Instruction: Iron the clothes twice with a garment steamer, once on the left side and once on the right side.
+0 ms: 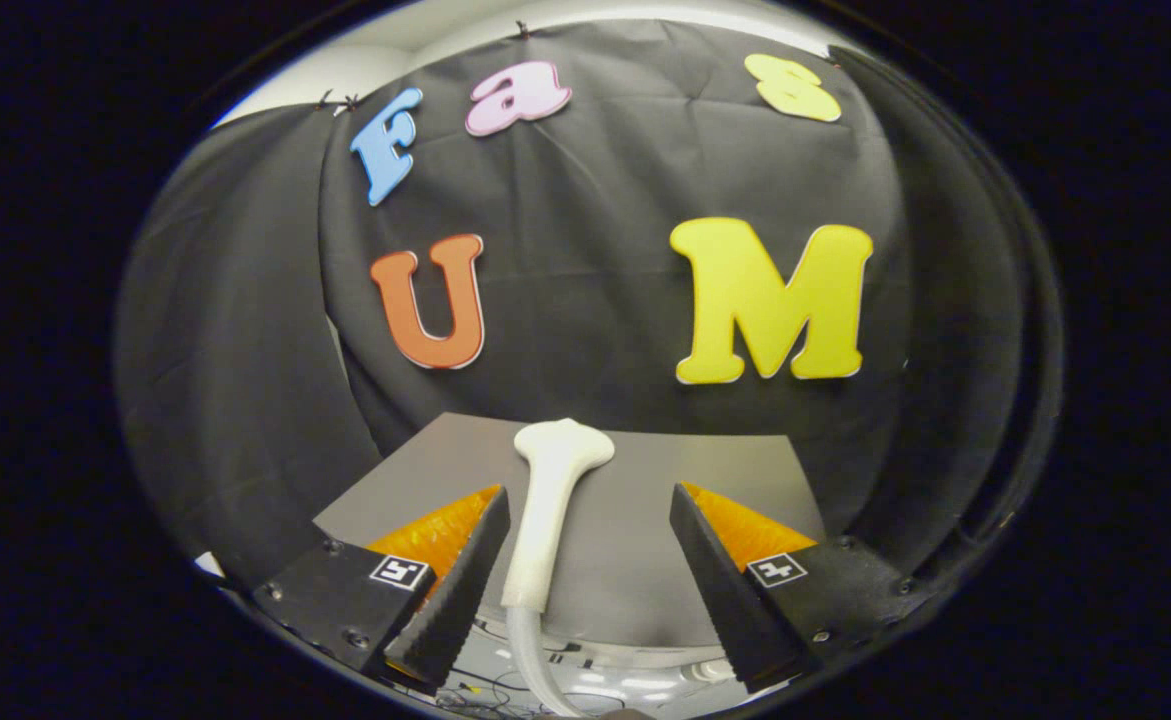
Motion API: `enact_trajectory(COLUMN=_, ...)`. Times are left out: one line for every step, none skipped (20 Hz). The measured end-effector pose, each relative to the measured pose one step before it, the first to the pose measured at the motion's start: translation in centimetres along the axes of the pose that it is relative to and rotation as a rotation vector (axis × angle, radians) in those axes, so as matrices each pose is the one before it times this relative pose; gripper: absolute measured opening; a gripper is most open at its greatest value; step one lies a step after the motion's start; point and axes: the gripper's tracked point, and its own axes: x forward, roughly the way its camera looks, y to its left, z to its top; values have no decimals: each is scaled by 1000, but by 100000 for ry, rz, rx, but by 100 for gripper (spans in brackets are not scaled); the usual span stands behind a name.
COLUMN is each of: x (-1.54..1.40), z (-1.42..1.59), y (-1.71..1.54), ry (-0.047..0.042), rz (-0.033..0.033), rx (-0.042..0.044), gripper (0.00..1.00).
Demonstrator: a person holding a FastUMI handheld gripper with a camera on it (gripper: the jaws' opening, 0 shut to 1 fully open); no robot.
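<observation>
A white garment steamer head (555, 490) lies on a flat grey surface (645, 570), its wide nozzle end pointing away toward the black cloth wall. Its pale hose (535, 655) runs back from the handle, down past the fingers. My gripper (588, 495) is open, with the fingers spread wide on either side of the steamer. The handle sits close to the left finger (460, 590) and well apart from the right finger (725, 580). I cannot tell whether the left finger touches it.
The black cloth wall (595, 300) rises right behind the grey surface and curves around both sides. Below the surface's near edge I see a pale floor with thin cables (585, 690).
</observation>
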Motion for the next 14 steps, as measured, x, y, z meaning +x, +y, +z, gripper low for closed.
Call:
enact_trajectory(x=1683, z=-268, y=498, ry=2993, rz=256, rx=-112, gripper=100)
enact_trajectory(x=1583, z=-415, y=353, ry=3843, rz=-362, rx=-453, gripper=100)
enact_trajectory(x=1590, z=-302, y=420, ry=3790, rz=-20, rx=-327, gripper=100)
enact_trajectory(x=1438, z=-208, y=307, ry=2569, rz=-283, rx=281, gripper=99)
enact_trajectory(x=1283, z=-138, y=122, ry=3231, rz=-1085, rx=-261, gripper=99)
enact_trajectory(x=1010, z=-416, y=338, ry=3807, rz=178, rx=506, gripper=99)
enact_trajectory(x=810, z=-279, y=479, ry=3998, rz=709, rx=633, gripper=98)
enact_trajectory(x=881, z=-140, y=-109, ry=2187, rz=-624, rx=721, gripper=98)
enact_trajectory(x=678, z=30, y=-243, ry=2054, rz=-1105, rx=154, gripper=97)
enact_trajectory(x=713, z=-95, y=162, ry=2333, rz=-495, rx=194, gripper=96)
enact_trajectory(x=506, z=112, y=307, ry=1859, rz=-322, rx=-10, gripper=94)
enact_trajectory(x=572, z=-59, y=90, ry=1394, rz=-884, rx=-582, gripper=91)
enact_trajectory(x=548, z=-52, y=-41, ry=1648, rz=-461, rx=-90, gripper=84)
enact_trajectory(x=320, z=-289, y=-45, ry=2213, rz=-190, rx=424, gripper=76)
